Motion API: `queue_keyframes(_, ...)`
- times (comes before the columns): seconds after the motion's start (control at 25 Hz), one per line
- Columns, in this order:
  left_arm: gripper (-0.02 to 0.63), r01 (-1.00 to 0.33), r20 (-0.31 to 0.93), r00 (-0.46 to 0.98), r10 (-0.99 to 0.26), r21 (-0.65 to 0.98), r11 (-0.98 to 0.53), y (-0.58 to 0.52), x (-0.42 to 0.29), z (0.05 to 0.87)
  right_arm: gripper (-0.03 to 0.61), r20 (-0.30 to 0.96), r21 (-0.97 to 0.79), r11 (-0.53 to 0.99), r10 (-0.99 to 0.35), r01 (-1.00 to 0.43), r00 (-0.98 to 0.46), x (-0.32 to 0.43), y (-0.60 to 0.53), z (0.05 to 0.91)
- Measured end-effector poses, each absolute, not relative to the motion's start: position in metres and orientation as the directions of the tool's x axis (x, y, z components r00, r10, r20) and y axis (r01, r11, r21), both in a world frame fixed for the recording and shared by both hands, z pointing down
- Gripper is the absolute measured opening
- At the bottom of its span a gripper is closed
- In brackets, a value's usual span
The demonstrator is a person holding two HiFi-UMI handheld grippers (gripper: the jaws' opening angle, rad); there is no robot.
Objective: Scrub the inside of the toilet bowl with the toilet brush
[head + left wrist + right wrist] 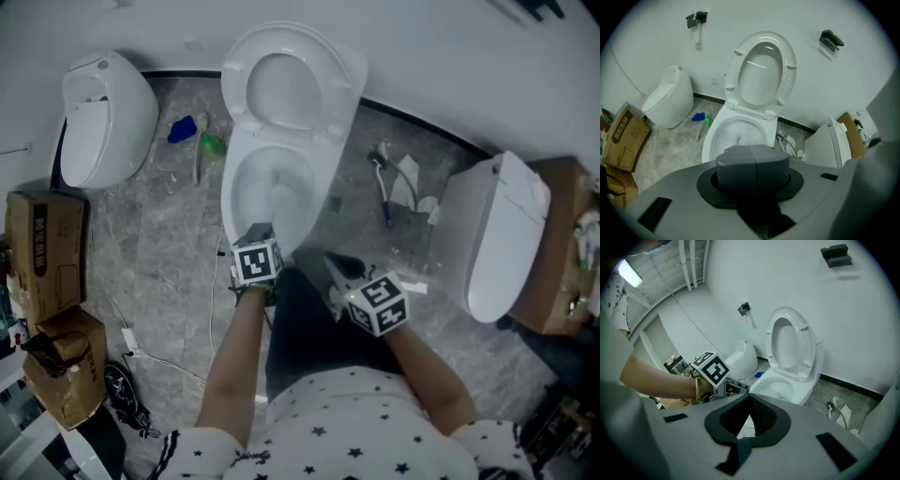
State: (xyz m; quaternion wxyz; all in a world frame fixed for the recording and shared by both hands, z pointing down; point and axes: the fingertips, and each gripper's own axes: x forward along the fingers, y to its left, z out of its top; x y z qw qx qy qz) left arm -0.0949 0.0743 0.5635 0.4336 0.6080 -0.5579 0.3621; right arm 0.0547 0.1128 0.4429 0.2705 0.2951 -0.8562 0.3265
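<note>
The white toilet stands in the middle with seat and lid (291, 84) raised, and its bowl (272, 192) is open to view. My left gripper (261, 232) hovers at the bowl's near rim. In the left gripper view its jaws (752, 161) meet along a seam with nothing between them, and the bowl (740, 136) lies just ahead. My right gripper (333, 262) is beside it to the right, jaws apart and empty (749, 416). A white and blue brush-like tool (384, 192) lies on the floor right of the toilet, apart from both grippers.
A second white fixture (103, 117) stands at the left and another toilet (497, 234) at the right. A blue object (183, 129) and a green bottle (213, 145) lie left of the bowl. Cardboard boxes (42, 244) and cables (131, 352) sit at the left.
</note>
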Motion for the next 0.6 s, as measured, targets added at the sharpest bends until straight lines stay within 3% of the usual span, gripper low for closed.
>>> queue_keyframes(0.6, 0.153, -0.989, 0.909, 0.09, -0.407, 0.131, 0.075, 0.154, -0.078, 0.494, 0.006, 0.623, -0.378, 0.67, -0.326, -0.639, -0.711, 0.067, 0.134, 0.407)
